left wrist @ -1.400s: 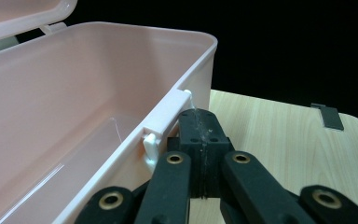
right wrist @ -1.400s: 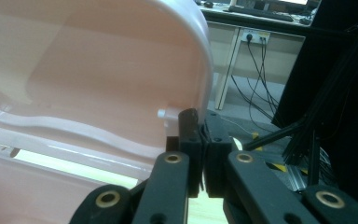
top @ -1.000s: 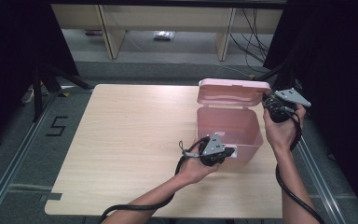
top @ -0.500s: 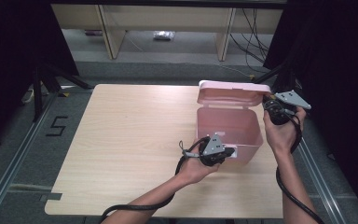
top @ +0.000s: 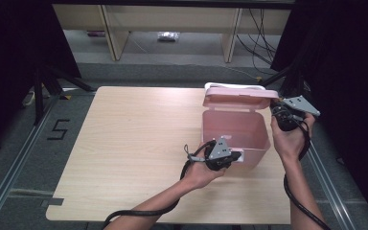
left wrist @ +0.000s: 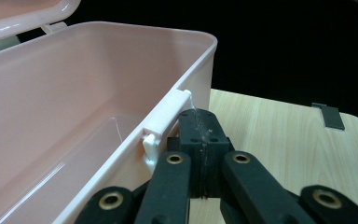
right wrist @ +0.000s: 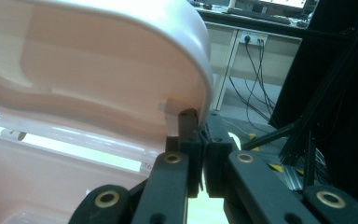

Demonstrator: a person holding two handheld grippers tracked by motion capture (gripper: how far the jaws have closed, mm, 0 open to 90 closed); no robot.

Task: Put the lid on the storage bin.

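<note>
Now both grippers work at the open pink box (top: pixel 236 132) near the right edge of the bench (top: pixel 124 143).

At the box's near front wall, the left gripper (top: pixel 235 156) has its jaws pressed together, their tip against the white latch (left wrist: pixel 165 123) just under the rim. The right gripper (top: pixel 274 106) is up at the raised lid (top: pixel 237 97), jaws nearly together and apparently pinching the lid's edge (right wrist: pixel 186 70), with a thin gap between the pads.
</note>
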